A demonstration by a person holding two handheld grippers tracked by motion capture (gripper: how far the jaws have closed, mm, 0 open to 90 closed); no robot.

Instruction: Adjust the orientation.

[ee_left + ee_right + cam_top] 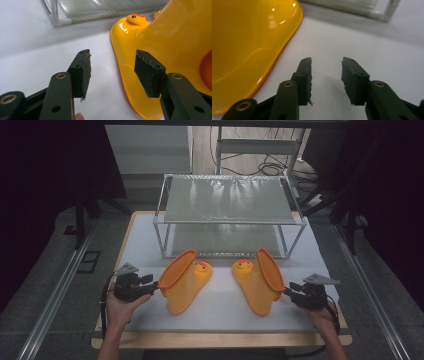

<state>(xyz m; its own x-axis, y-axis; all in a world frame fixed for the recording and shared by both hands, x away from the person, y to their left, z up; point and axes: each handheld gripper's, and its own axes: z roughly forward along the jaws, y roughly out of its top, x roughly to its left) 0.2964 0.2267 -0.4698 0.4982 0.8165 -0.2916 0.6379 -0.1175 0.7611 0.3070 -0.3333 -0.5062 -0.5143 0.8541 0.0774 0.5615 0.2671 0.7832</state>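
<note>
Beside each boot's [186,281] outer rim, a spread, empty gripper [154,285], bare table [225,307] between boots

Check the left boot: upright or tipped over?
Tipped over. In the high view the left boot lies on its side on the table, orange opening facing the left gripper, whose open jaws hold nothing.

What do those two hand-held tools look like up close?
Each gripper, left and right, is black with two flat-padded jaws, brass-ringed holes along the arms, a grey three-cornered plate on top and a dark trailing cable. The forearms are bare, with no sleeves.
</note>
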